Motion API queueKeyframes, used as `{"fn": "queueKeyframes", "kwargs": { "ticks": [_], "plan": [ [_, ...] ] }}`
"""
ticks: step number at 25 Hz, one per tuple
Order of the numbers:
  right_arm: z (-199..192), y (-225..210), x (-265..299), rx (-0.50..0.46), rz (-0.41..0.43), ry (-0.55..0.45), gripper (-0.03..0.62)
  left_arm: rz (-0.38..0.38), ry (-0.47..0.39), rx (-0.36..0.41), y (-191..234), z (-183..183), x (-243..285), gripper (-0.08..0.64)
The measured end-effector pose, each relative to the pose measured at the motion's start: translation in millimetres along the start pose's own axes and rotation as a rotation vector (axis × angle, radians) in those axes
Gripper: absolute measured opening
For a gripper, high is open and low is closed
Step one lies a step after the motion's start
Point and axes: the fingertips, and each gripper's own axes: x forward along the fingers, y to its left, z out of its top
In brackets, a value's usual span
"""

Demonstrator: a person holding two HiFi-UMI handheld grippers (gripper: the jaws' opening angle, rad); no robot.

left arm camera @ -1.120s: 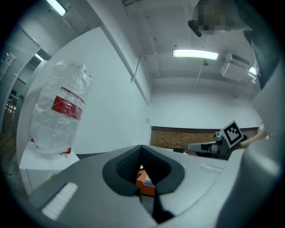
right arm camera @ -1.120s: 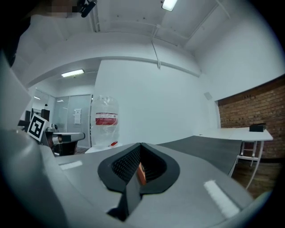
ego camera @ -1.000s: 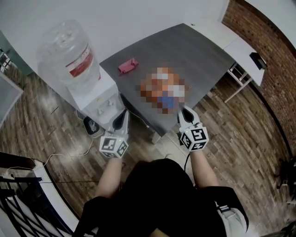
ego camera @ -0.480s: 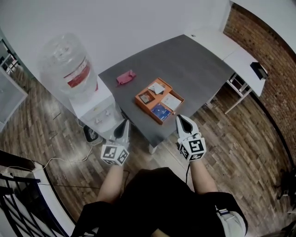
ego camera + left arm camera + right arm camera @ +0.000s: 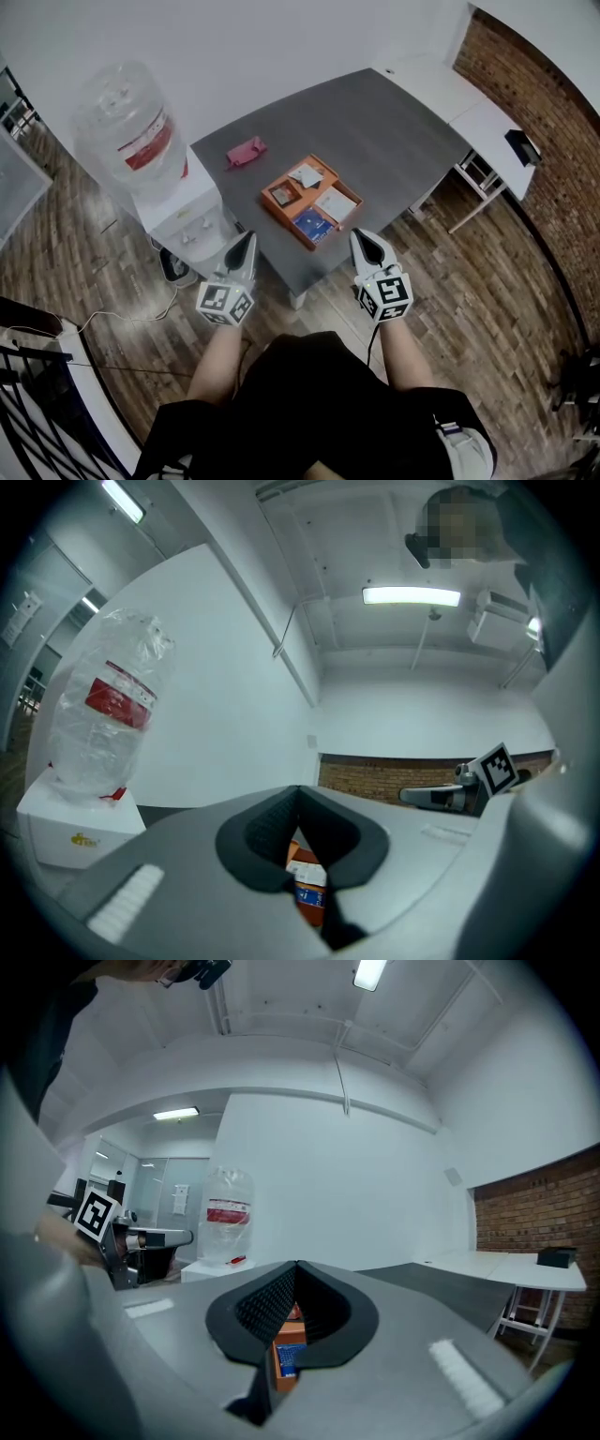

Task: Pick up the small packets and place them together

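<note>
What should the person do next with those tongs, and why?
Probably move the right tongs forward over the orange tray and open them. They and the left tongs are shut and empty, held short of the table, while the small packets lie in that tray.

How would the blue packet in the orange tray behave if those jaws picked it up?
The blue packet lies flat and thin in the orange tray, so it is probably light and may bend or flop when lifted. Lying so flat, it likely offers little edge to pinch and could slide along the tray floor first. It should not roll.
</note>
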Motion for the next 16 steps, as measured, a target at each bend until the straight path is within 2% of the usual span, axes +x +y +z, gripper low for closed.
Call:
{"fn": "queueKeyframes", "kwargs": {
  "ticks": [6, 16],
  "plan": [
    [1.5, 0.6, 2.5, -0.02, 0.011, 0.001, 0.002, 0.009, -0.008, 0.008, 0.6, 2.4, -1.1, 0.0],
    [-6.6, -8.1, 1.3, 0.009, -0.006, 0.012, 0.002, 0.008, 0.01, -0.001, 2.5, -2.3, -0.3, 0.0]
  ]
}}
